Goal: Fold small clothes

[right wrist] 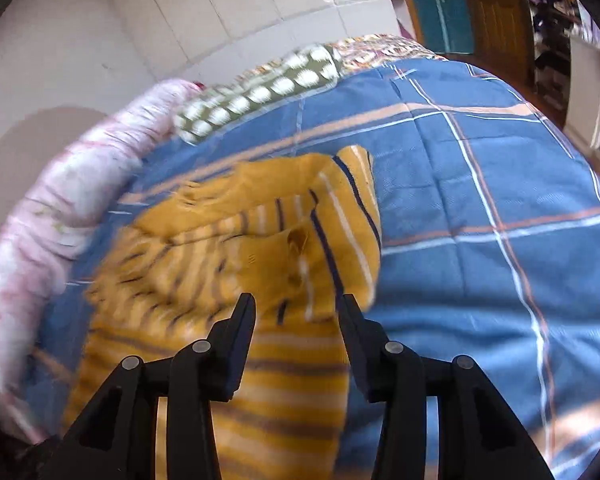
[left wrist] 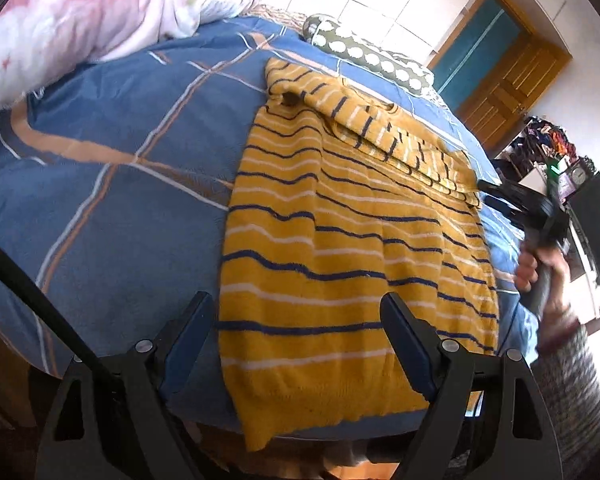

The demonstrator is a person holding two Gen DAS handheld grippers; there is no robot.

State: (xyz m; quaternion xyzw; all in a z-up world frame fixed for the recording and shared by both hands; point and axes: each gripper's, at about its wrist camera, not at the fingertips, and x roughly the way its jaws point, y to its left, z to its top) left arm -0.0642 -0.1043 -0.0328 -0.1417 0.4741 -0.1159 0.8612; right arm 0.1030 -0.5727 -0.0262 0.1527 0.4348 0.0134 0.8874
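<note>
**Sweater lies lengthwise ahead of our left fingers, hem nearest**

We see the sweater point(left wrist: 352, 240) spread on the bed point(left wrist: 112, 184), its long axis running away from us: hem at the near edge of the bed, collar end far off toward the dotted pillow point(left wrist: 364, 54). One sleeve is already laid across the upper body, so we judge the folding partly done.

Our left gripper point(left wrist: 300, 340) hangs just above the hem with its fingers wide apart and nothing between them. The hem's left corner sits between the two fingers, while the right finger point(left wrist: 404, 344) stands over the cloth itself. So the left hand is the nearer one to the hem.

Our right gripper point(right wrist: 296, 320) is at the sweater's far right side, near the folded sleeve point(right wrist: 300, 220) (this view is blurred, so fine contact is hard to read). Its fingers are also apart, with striped cloth seen through the gap; we cannot tell whether they touch it.

We judge the coming move turns on that long axis: hem to be lifted toward the collar, or the left side folded inward.
</note>
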